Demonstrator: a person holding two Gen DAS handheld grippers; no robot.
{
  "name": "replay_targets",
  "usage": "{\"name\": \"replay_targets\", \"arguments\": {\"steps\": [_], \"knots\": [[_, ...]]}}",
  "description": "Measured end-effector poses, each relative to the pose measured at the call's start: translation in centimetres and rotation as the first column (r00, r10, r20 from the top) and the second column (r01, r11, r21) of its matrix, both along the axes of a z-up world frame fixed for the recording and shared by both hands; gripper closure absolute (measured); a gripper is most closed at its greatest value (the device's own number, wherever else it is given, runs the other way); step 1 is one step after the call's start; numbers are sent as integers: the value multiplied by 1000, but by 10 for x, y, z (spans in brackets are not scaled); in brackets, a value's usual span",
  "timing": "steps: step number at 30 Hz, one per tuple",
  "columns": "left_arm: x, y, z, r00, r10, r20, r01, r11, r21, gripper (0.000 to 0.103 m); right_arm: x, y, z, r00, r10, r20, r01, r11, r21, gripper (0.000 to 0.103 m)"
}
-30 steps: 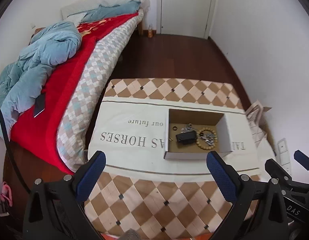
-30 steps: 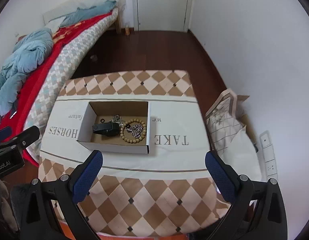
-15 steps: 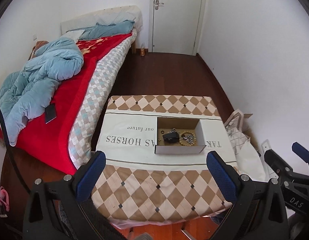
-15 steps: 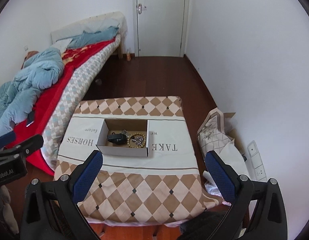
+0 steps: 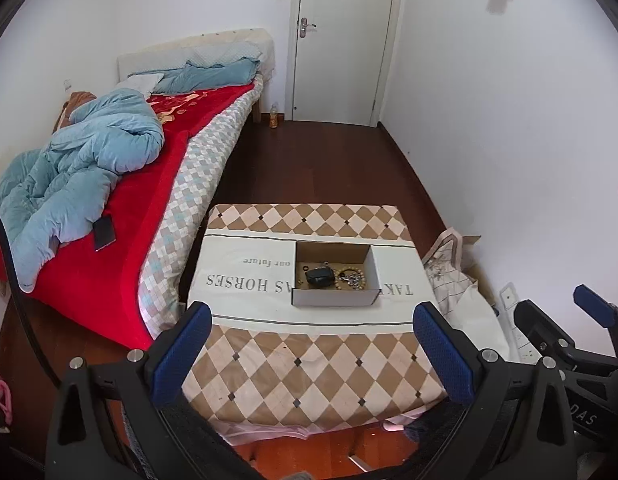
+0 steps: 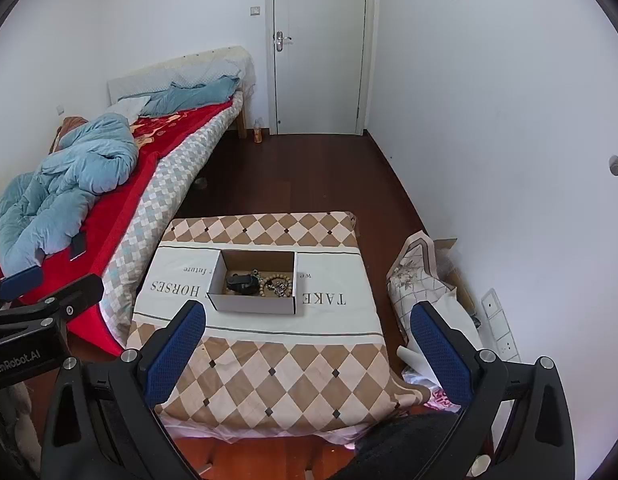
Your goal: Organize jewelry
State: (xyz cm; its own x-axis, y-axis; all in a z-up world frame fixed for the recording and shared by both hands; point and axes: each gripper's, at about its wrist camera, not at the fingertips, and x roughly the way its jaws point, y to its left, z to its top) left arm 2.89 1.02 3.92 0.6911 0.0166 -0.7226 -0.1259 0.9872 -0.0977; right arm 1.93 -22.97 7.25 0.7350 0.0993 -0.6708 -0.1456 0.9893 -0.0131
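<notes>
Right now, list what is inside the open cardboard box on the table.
Inside the shallow brown cardboard box: a small black pouch-like item, a tan wooden bead bracelet and a silvery metal chain tangle. Whatever lies beneath them, or against the near wall, is hidden.

White walls [image 5: 489, 120] and a closed white door [image 5: 341, 40]. A bed [image 5: 149, 184] stands left on the dark wooden floor [image 5: 321, 164].

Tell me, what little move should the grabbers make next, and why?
Probably lower the left gripper toward the open cardboard box on the checkered tablecloth. Both it and the right gripper are open, empty and held well back from the table, while the wooden bead bracelet, silver chain and small black case lie jumbled together in the box.
</notes>
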Motion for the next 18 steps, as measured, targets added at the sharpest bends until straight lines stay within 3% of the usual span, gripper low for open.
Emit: {"name": "replay_targets", "arguments": {"steps": [11, 18], "knots": [[7, -4, -5, 1000, 15, -6, -15, 999, 34, 0, 3, 0, 4, 1000, -6, 15, 6, 1000, -1, 0], [33, 0, -12, 999, 48, -5, -47, 998, 49, 0, 34, 4, -2, 999, -33, 22, 33, 999, -3, 0]]}}
